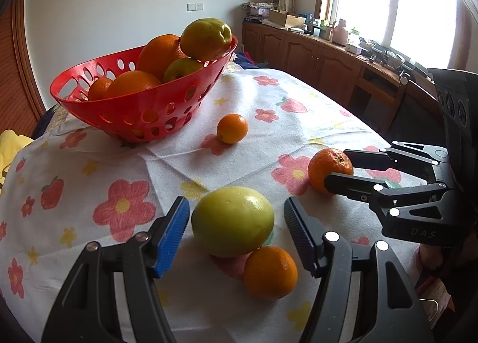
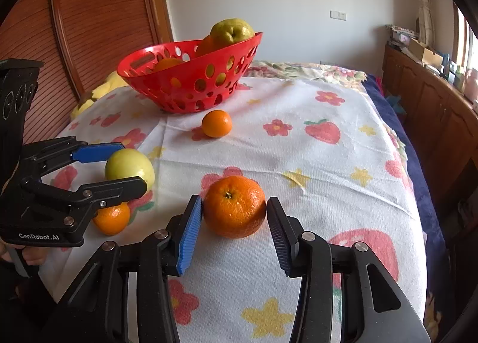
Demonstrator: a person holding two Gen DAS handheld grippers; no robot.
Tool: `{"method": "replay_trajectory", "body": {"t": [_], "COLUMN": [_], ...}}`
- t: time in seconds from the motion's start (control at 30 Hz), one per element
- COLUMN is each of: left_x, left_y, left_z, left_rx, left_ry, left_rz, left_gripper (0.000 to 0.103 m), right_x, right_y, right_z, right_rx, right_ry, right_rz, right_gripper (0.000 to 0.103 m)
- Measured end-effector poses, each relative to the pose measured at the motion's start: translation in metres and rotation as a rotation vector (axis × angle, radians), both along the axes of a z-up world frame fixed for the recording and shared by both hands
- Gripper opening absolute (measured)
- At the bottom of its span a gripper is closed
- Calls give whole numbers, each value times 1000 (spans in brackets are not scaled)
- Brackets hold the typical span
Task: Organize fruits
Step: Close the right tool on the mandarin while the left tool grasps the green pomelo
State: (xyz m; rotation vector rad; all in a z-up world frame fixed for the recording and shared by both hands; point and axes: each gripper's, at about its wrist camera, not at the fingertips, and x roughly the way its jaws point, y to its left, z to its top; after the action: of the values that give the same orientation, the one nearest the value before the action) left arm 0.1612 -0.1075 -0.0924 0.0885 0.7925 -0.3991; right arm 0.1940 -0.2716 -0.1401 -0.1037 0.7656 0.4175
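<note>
Through the left wrist view, your left tool (image 1: 236,225) is standing open around the green apple (image 1: 232,221), pads clear, on the floral cloth (image 1: 89,163); through the right wrist view, your right tool (image 2: 234,214) is pinching the mandarin (image 2: 234,211) resting on that cloth

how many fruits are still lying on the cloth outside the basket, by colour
orange: 3 — the mandarin between the right gripper fingers, a small one near the red basket, and one touching the green fruit
yellow-green: 1 — the round fruit between the left gripper fingers
total: 4
</note>
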Motion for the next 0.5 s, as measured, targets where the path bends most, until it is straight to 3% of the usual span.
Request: {"method": "replay_trajectory", "body": {"t": [0.3, 0.5], "left_x": [0, -1], "left_y": [1, 1], "left_z": [-5, -4], "left_rx": [8, 10], "left_ry": [17, 11], "left_rz": [1, -9], "left_gripper": [65, 56], "right_x": [0, 1], "right_y": [0, 0], "right_z": [0, -1], "right_rx": [0, 4], "right_ry": [0, 6], "right_rz": [-1, -1], "right_gripper": [45, 46]}}
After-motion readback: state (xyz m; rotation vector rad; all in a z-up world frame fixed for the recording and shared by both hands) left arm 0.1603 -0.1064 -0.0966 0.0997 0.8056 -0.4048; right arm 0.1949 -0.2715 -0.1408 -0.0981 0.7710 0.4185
